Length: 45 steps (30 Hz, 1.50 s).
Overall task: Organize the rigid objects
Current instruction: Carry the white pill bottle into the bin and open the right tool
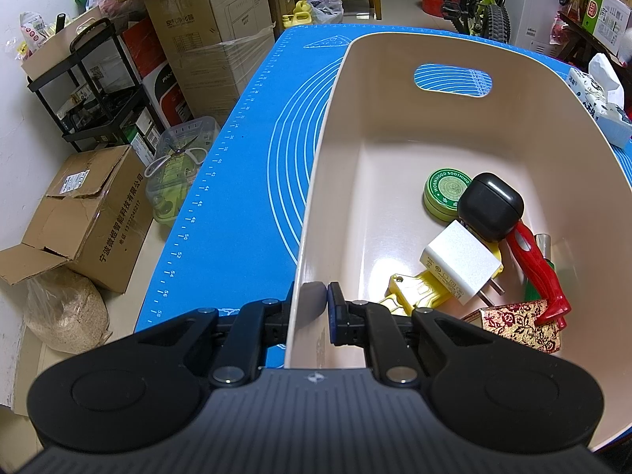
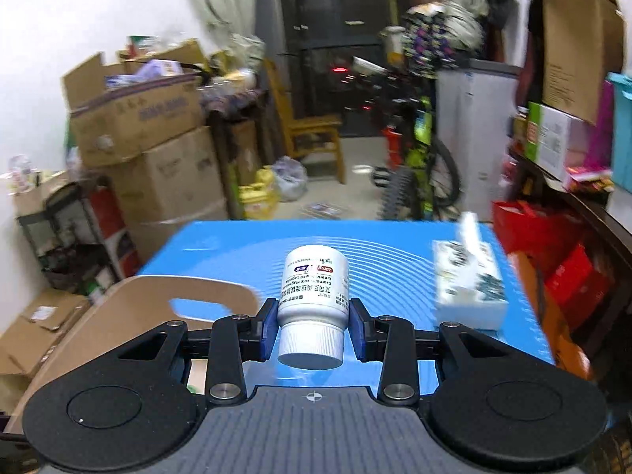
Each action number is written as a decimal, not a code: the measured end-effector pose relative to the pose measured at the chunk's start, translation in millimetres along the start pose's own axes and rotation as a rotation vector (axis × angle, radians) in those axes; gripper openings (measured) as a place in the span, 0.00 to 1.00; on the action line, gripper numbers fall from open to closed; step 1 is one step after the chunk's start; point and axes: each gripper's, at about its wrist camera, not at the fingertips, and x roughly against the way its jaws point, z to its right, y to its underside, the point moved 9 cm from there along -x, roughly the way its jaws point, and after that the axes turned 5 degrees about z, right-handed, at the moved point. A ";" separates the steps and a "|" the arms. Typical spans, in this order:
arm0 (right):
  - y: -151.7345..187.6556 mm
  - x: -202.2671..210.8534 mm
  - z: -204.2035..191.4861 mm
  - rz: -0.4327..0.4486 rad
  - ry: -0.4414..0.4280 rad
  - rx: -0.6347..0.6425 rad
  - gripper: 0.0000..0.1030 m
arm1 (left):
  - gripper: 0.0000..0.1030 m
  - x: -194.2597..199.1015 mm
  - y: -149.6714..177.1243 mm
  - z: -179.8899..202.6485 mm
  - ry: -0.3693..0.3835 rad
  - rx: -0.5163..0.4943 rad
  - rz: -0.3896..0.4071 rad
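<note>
Left gripper (image 1: 316, 296): I have it clamped on the near wall of the bin (image 1: 316, 197), one finger outside and one inside, steadying it on the blue mat (image 1: 245, 126).
Right gripper (image 2: 312, 330): closed on the white pill bottle (image 2: 314, 296); the pads press its sides just above the cap, which faces my camera. The bottle is off the mat, in the air.
Bottle versus bin: from the right wrist the bin's handle end (image 2: 158, 308) sits low and to the left of the bottle, so I judge the bottle is not yet over the opening.
Done so far: six things lie in the bin's right half, bunched together.
Count in bin: one green tin (image 1: 446, 193), one black case (image 1: 491, 205), one white charger (image 1: 462, 268), one yellow tool (image 1: 410, 290) partly under the charger, one red-handled tool (image 1: 541, 272), one red-and-gold pouch (image 1: 521, 326). A green thing with a metal top (image 1: 547, 245) shows behind the red handle; I cannot tell what it is.
Left to do: carry the bottle over and let it go inside. That looks like the last loose rigid item I can see.
On the mat otherwise: one tissue pack (image 2: 470, 284), soft, so I would leave it.
Progress: I judge it close to finished.
</note>
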 end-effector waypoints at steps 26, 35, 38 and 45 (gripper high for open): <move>76.9 -17.0 -123.8 -0.281 -0.189 0.277 0.43 | 0.14 -0.3 1.2 0.5 0.003 0.002 0.000; 74.3 -14.0 -117.4 -0.286 -0.182 0.258 0.49 | 0.15 4.0 1.1 0.4 -0.001 0.004 0.019; 68.7 -6.9 -113.0 -0.264 -0.175 0.244 0.68 | 0.21 10.0 -2.1 -1.9 -0.003 0.011 0.044; 47.5 18.4 -105.3 -0.188 -0.146 0.224 0.84 | 0.64 35.7 -15.6 -5.0 -0.026 0.041 0.138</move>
